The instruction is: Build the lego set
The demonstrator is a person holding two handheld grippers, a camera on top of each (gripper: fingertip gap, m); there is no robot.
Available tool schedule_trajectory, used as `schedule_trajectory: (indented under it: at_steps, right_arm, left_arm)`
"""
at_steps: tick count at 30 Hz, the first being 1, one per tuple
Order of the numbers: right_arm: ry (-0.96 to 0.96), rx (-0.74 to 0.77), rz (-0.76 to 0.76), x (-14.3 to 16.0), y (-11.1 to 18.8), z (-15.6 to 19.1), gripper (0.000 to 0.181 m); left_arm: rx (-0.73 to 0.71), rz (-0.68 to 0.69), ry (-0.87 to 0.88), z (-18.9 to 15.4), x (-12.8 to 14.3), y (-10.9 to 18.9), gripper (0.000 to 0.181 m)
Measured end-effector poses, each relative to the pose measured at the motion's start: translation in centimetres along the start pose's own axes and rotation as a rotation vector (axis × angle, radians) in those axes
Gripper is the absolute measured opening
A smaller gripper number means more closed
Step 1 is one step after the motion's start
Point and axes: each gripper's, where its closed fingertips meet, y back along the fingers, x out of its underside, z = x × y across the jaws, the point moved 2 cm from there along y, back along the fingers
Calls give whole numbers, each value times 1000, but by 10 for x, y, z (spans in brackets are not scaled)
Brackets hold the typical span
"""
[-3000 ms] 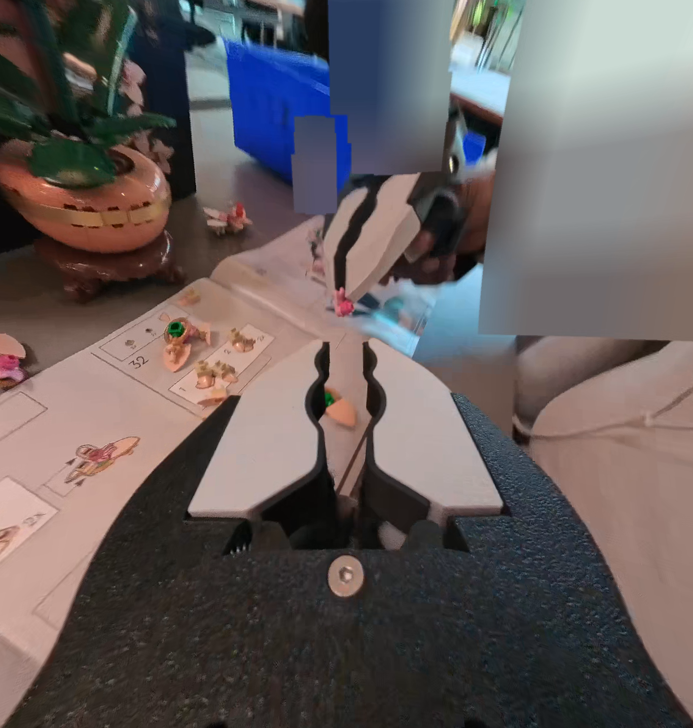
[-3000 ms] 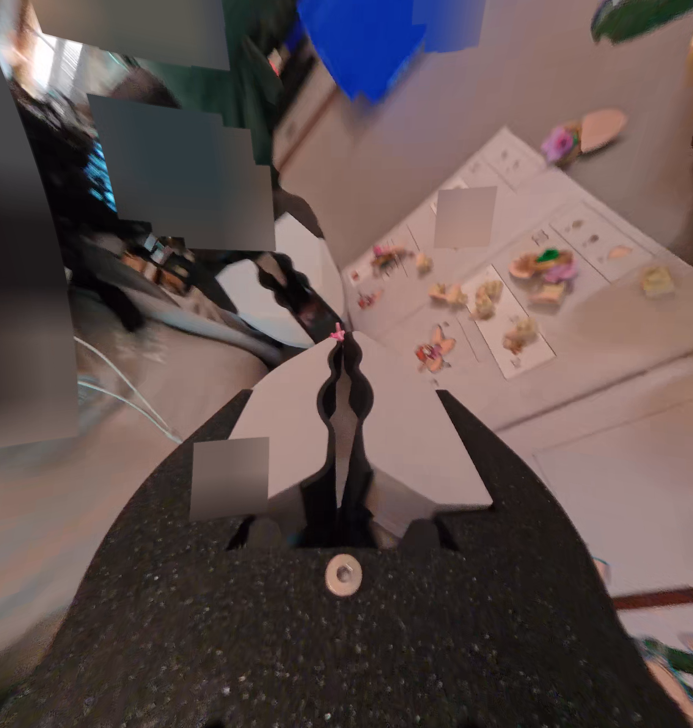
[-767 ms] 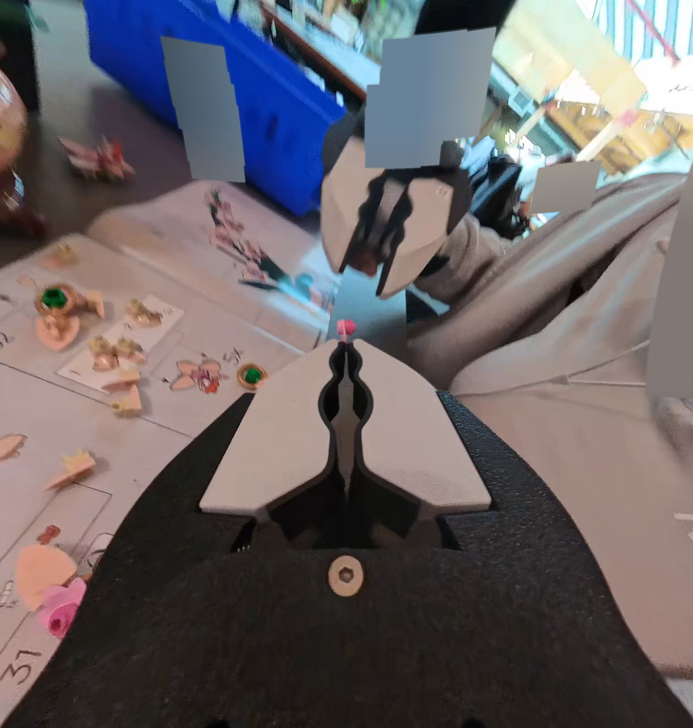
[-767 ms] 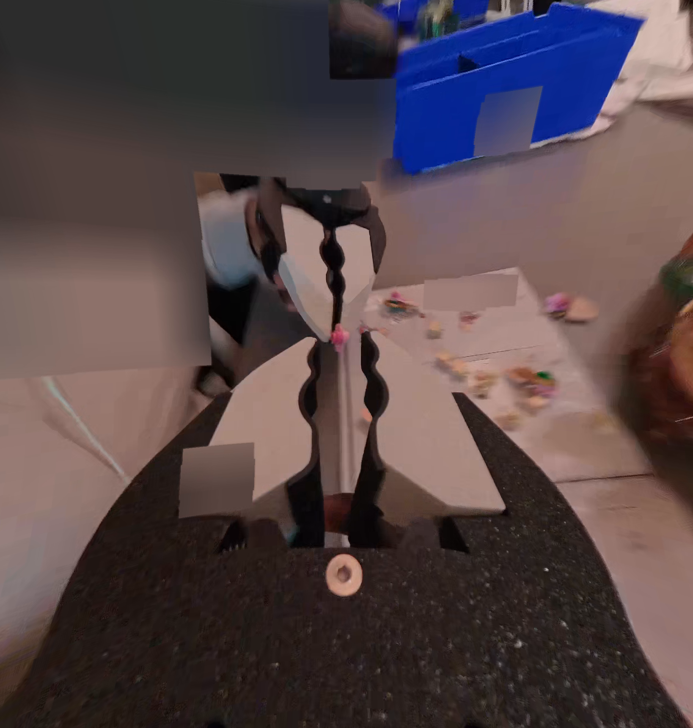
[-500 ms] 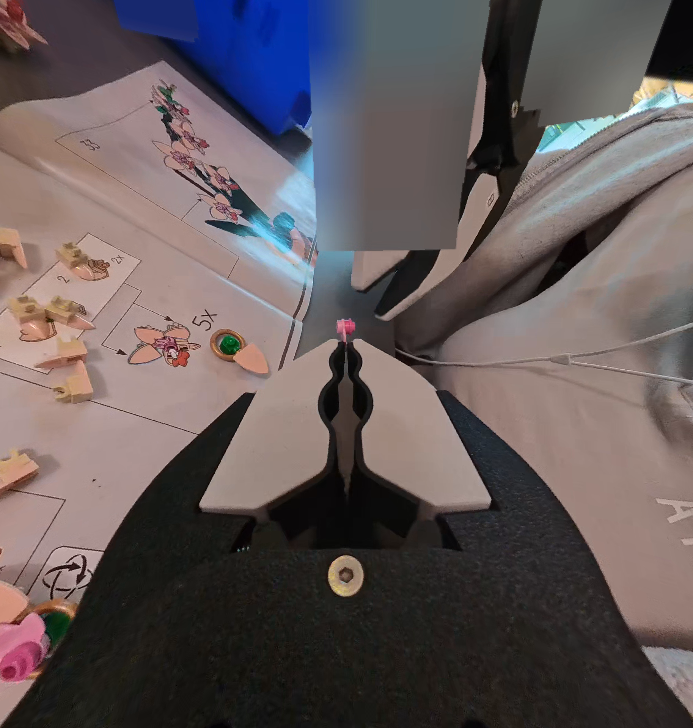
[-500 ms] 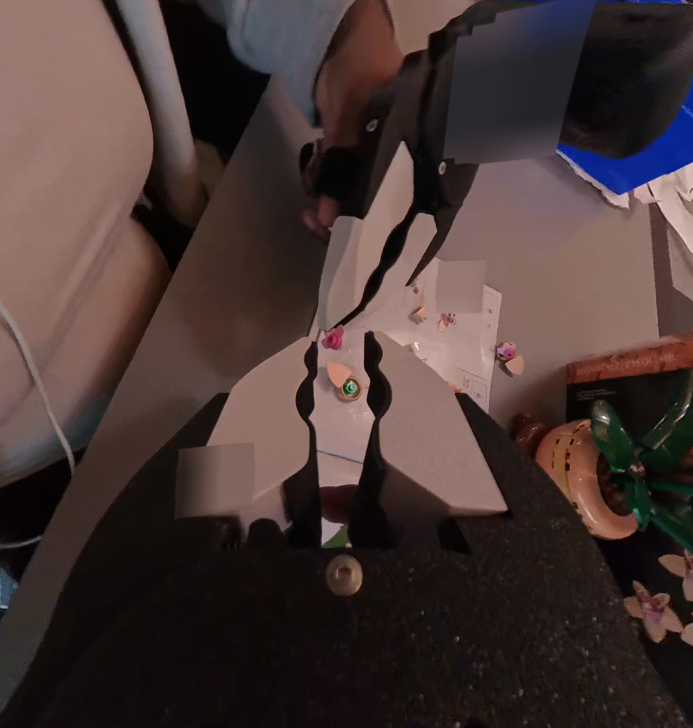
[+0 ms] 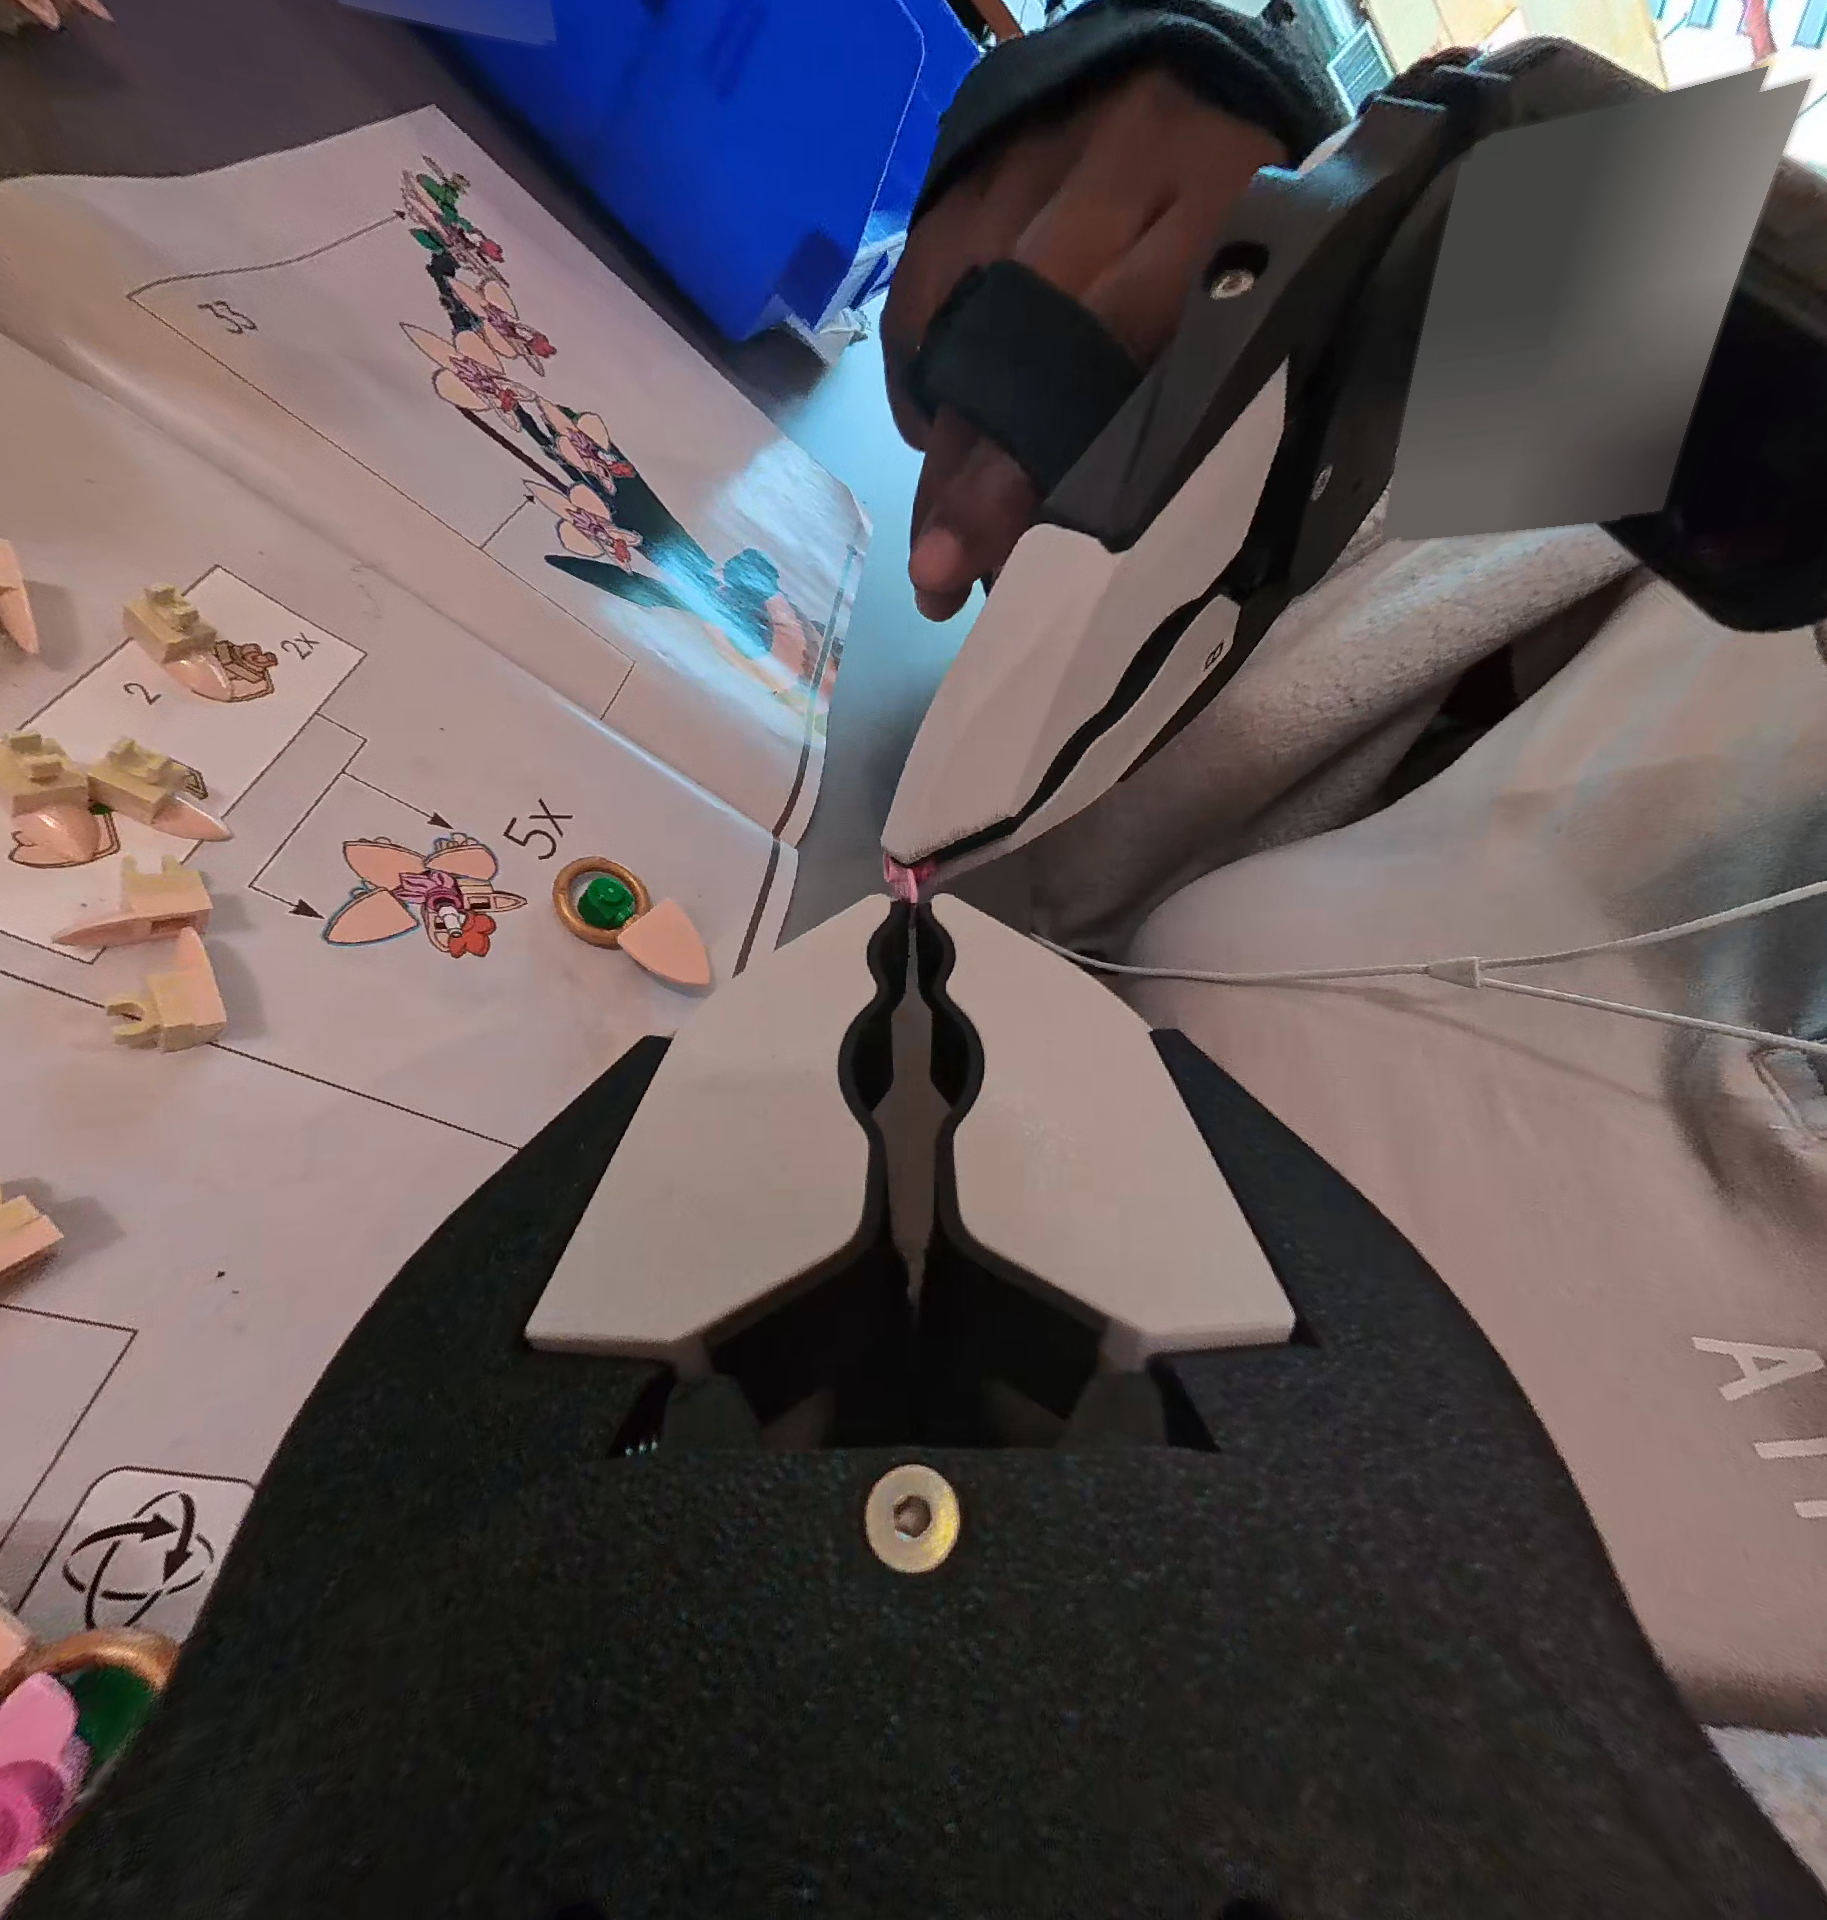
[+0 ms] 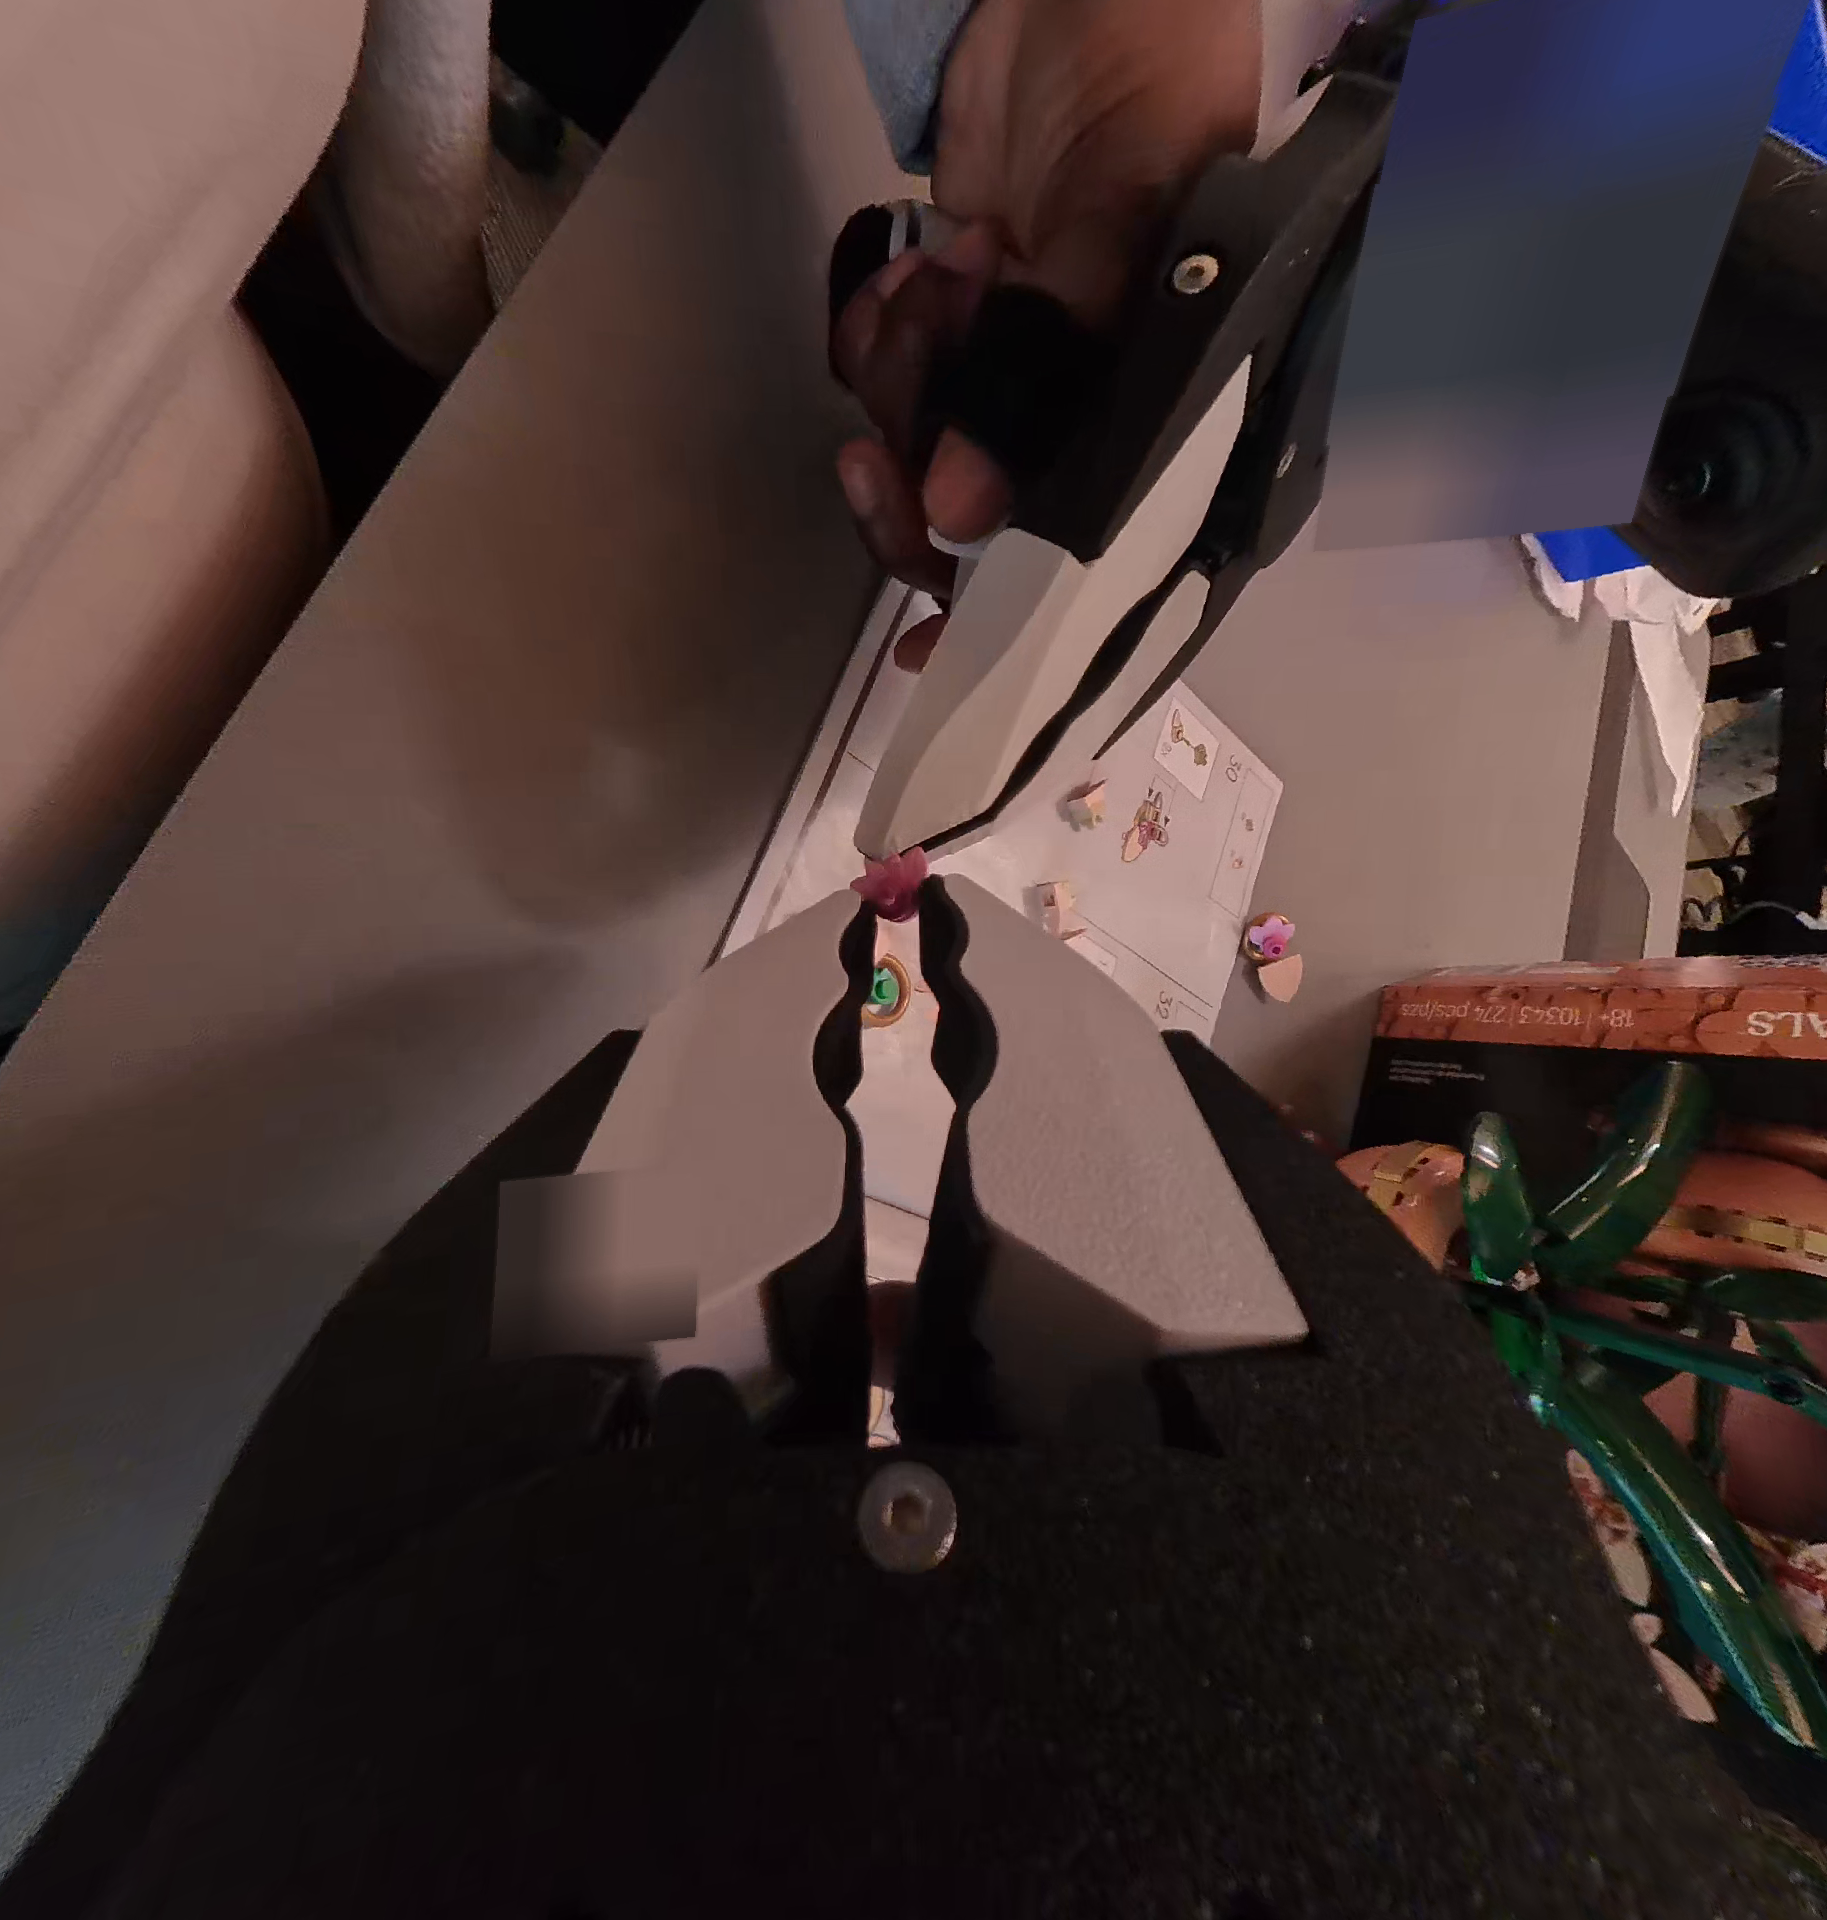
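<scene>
Booklet (image 7: 389, 1049) pages and loose petals lie left and below while my left gripper (image 7: 907, 906), pressed together, and my right gripper (image 8: 893, 902), slightly spread, both pinch the tiny pink piece (image 8: 888, 883) mid-air, so I squeeze gently, tips aligned.

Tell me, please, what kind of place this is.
Probably a shared workroom: a grey table bearing an open paper instruction booklet, with a blue plastic bin behind it.

Both hand-held grippers: textured black body, silver hex screw at centre, pale grey fingers (image 7: 743, 1122) with wavy black inner edges. Person wears grey hoodie (image 7: 1511, 1143) with white drawstring (image 7: 1449, 971), black finger strap (image 7: 1013, 364).
</scene>
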Motion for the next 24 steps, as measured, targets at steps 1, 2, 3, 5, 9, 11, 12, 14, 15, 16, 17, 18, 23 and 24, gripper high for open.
schedule_trajectory:
  at_steps: [1, 2, 3, 5, 9, 11, 12, 14, 15, 16, 17, 18, 23, 24]
  right_arm:
    - [-15, -5, -7, 1, 0, 0, 8]
    - [-34, -13, -14, 1, 0, 1, 8]
    - [-61, -27, -23, 2, 0, 1, 8]
    - [-151, -81, -41, 6, -1, 1, 7]
    - [-361, -287, -58, 25, -5, -1, 7]
    - [-418, -394, -77, 30, -10, -5, 7]
    - [-421, -453, -70, 32, -12, -6, 7]
    - [-418, -541, -20, 40, -19, -9, 7]
    - [-412, -585, 9, 44, -21, -9, 7]
    - [-406, -623, 26, 47, -23, -9, 7]
    - [-403, -658, 33, 48, -24, -9, 7]
    - [-407, -673, 39, 49, -27, -10, 7]
    - [-449, -667, 70, 61, -32, -11, 7]
    - [-462, -650, 75, 64, -33, -11, 7]
  left_arm:
    - [5, -2, 6, 0, 0, 0, 1]
    - [9, -5, 9, 0, 1, -1, 1]
    - [13, -9, 14, 1, 1, -1, 1]
    - [8, -29, 25, 2, 1, -1, 8]
    - [-184, -57, -95, 16, 6, 8, 15]
    - [-333, -71, -211, 22, 8, 14, 15]
    - [-390, -76, -265, 21, 8, 15, 15]
    - [-526, -65, -347, 22, 9, 17, 16]
    - [-599, -45, -372, 24, 10, 18, 18]
    - [-658, -13, -396, 26, 12, 17, 20]
    - [-698, 17, -414, 26, 13, 14, 22]
    - [-718, 36, -418, 26, 13, 9, 23]
    - [-739, 108, -367, 31, 16, -6, 26]
    - [-758, 127, -365, 33, 16, -6, 28]
